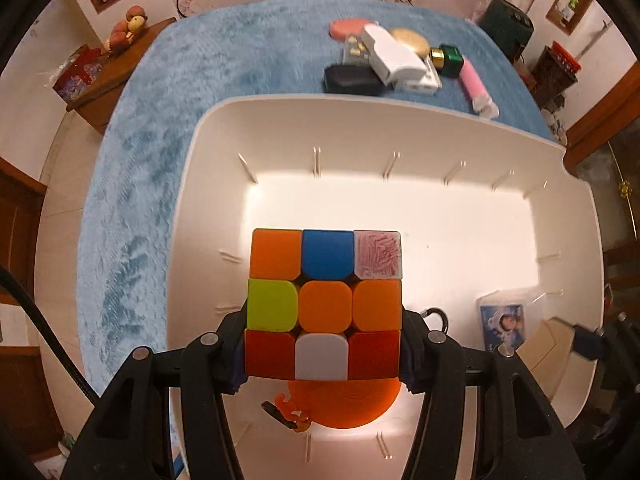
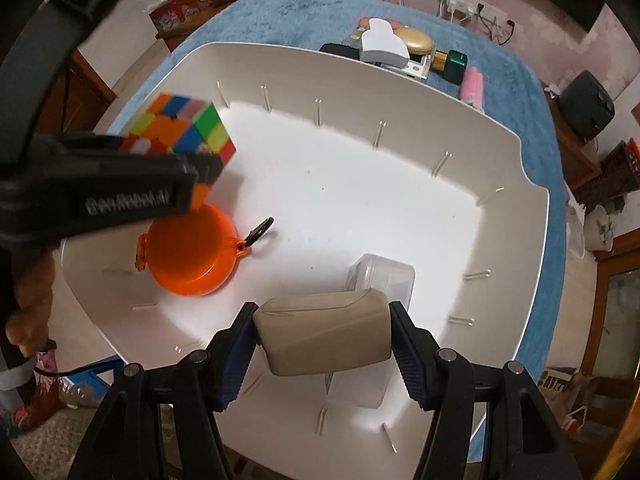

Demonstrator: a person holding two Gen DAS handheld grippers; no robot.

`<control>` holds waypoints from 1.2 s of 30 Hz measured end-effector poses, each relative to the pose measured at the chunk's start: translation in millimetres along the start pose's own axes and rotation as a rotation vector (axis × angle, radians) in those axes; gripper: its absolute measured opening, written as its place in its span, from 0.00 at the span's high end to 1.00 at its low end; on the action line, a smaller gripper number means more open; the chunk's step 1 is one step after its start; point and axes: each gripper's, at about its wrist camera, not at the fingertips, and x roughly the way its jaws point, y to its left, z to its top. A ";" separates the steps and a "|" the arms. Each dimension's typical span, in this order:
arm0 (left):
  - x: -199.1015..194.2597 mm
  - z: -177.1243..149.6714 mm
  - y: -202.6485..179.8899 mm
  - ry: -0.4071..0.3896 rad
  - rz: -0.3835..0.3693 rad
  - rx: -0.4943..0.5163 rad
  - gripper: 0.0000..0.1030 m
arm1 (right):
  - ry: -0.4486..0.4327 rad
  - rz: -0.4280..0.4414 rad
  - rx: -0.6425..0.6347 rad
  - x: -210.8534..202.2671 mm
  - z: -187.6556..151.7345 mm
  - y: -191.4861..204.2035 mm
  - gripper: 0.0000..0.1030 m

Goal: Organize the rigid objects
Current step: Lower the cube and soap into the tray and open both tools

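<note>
Glossy cube point(image 1: 325, 304) clamped, left fingers point(image 1: 234, 354) | smooth beige case point(image 2: 324, 332), right | possibly clear box point(image 2: 382, 280)

The disc point(image 2: 188, 252) and clear box point(image 2: 380, 280) lie in the bin point(image 2: 400, 92).

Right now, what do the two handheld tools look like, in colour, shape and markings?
Both are matte black plastic. The left tool and right tool each have two angular fingers with round silver pivot pins. The right tool's pads are ribbed dark blue. The left tool's side carries white lettering, too blurred to read. A black cable runs beside it.
</note>
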 end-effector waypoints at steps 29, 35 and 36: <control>-30.5 1.1 4.5 -0.069 -0.051 0.009 0.22 | -0.170 -0.088 -0.118 -36.1 3.8 27.4 0.29; -54.4 6.4 5.8 -0.119 -0.055 -0.018 0.22 | -0.210 -0.083 -0.091 -50.1 7.6 19.0 0.29; -57.0 7.0 5.2 -0.126 -0.055 -0.021 0.22 | -0.215 -0.081 -0.084 -52.3 7.8 17.4 0.29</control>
